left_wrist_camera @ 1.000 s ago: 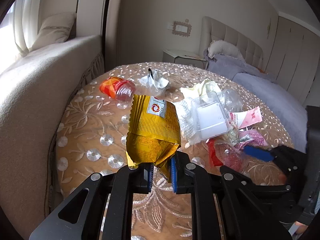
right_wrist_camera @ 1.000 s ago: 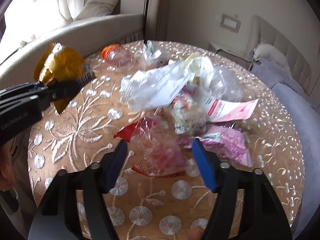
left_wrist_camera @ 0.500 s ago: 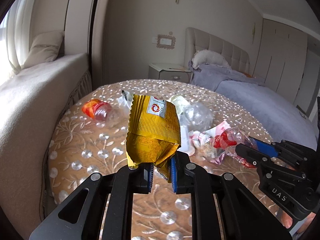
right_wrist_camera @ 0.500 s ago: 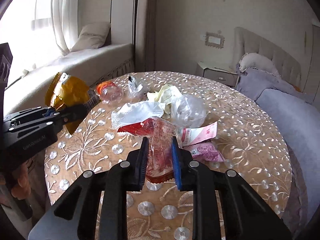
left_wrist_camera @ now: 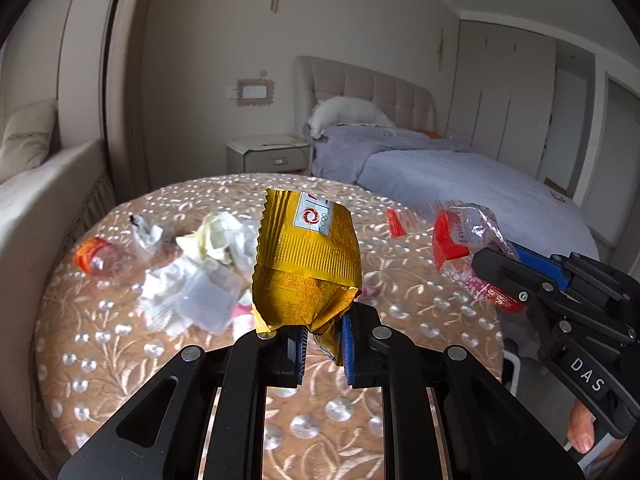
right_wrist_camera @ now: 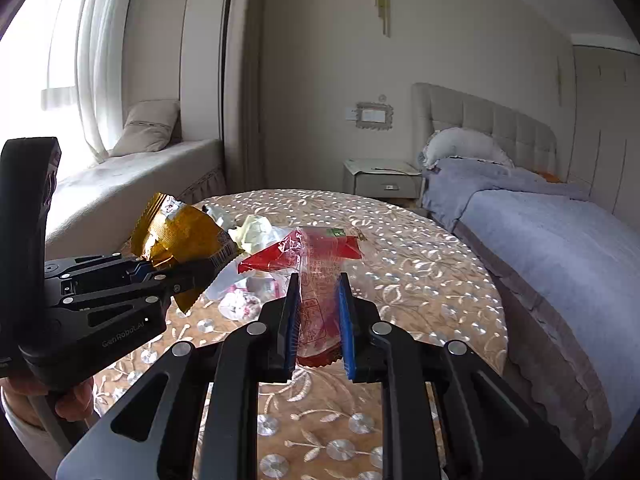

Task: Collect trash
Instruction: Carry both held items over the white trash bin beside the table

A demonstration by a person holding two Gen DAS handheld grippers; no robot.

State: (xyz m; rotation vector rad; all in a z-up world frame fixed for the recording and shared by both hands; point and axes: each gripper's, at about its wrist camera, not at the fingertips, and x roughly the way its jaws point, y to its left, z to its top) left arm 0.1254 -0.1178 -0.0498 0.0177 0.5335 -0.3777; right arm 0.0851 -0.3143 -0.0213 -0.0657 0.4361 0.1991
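My left gripper [left_wrist_camera: 322, 344] is shut on the bottom edge of a crumpled yellow snack packet [left_wrist_camera: 308, 264], which stands up above the round patterned table [left_wrist_camera: 104, 344]. In the right wrist view that packet [right_wrist_camera: 180, 236] and the left gripper [right_wrist_camera: 192, 270] show at the left. My right gripper [right_wrist_camera: 318, 304] has its jaws closing the last bit on a red and clear plastic wrapper [right_wrist_camera: 320, 264], pinched between the blue pads and lifted off the table. The same wrapper [left_wrist_camera: 460, 236] hangs from the right gripper [left_wrist_camera: 496, 264] in the left wrist view.
Trash lies on the table's far left: an orange-capped clear bottle [left_wrist_camera: 98, 258], white tissue and plastic [left_wrist_camera: 188, 292], crumpled paper [left_wrist_camera: 218, 236]. A bed [left_wrist_camera: 460, 168] stands to the right, a nightstand [left_wrist_camera: 268, 156] behind, and a window seat [right_wrist_camera: 132, 184] to the left.
The right gripper closed on the red wrapper and lifted it off the table. Both grippers drew back and rose, and the left one kept its hold on the yellow packet.
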